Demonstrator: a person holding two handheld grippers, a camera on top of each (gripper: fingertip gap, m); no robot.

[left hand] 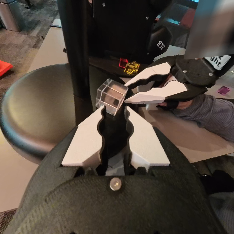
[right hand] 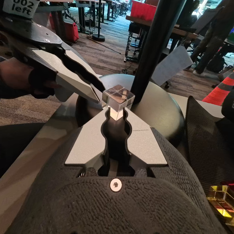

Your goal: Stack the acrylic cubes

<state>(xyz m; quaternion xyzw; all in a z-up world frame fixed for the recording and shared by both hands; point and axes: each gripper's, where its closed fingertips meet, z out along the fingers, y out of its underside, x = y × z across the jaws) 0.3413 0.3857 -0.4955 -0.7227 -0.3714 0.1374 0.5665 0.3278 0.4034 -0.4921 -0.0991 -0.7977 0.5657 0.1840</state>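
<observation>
While the right gripper (right hand: 115,111) pinches the clear acrylic cube (right hand: 118,100) by one corner, the left gripper (left hand: 114,109) stands spread around it. Such a shallow corner hold could slip. The cube would likely drop near the round pole base (right hand: 164,114).

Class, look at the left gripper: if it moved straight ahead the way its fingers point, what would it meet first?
The left gripper would meet the clear cube first. The cube sits right at its fingertips, with one corner already between them. Whether the black pole behind it lies on the same line is unclear.

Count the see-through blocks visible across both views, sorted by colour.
clear block: 1
red block: 1
yellow blocks: 2, side by side and touching
purple block: 1
Total: 5
</observation>
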